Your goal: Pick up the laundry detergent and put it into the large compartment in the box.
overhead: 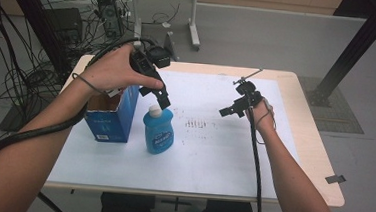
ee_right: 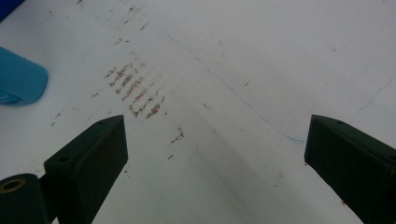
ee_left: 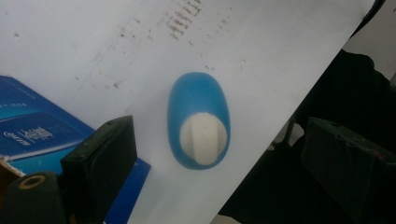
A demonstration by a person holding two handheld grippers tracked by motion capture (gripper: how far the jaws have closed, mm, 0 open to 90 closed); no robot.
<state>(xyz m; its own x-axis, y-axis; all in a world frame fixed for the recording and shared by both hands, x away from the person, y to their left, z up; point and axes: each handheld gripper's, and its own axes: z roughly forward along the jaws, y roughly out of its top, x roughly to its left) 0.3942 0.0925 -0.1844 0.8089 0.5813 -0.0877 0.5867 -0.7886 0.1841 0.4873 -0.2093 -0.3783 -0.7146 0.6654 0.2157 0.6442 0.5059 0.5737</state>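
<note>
Blue bottle (overhead: 158,131) with white cap (overhead: 155,110), upright on the white sheet (overhead: 223,153), left of centre in the high view, just right of the blue box (overhead: 112,118) with a narrow gap between them. Seen from straight above in the left gripper view: blue bottle (ee_left: 198,119) as an oval in mid-frame, white cap (ee_left: 203,138) at its lower end, blue box (ee_left: 32,130) at the left edge, table edge running diagonally at the right.

Left gripper (overhead: 161,98) above the cap, upper left of centre in the high view, held in the left hand (overhead: 111,70), pointing down. Jaws spread wide in its own view (ee_left: 219,172), one at lower left, one at lower right, bottle between them but below, nothing pressed by the pads. Released, grasping nothing.

Right gripper (overhead: 232,110) right of centre in the high view, held in the right hand (overhead: 263,114), well apart from the bottle, pointing left over bare sheet. Jaws wide apart in its own view (ee_right: 215,154), empty, white sheet (ee_right: 261,70) beneath with brownish scuff marks (ee_right: 135,91) at upper left of centre and a sliver of the blue bottle (ee_right: 18,79) at the left edge. Released too.

Box top open, cardboard flaps visible below the left hand. Black cables trailing from both grippers toward the bottom of the frame.
</note>
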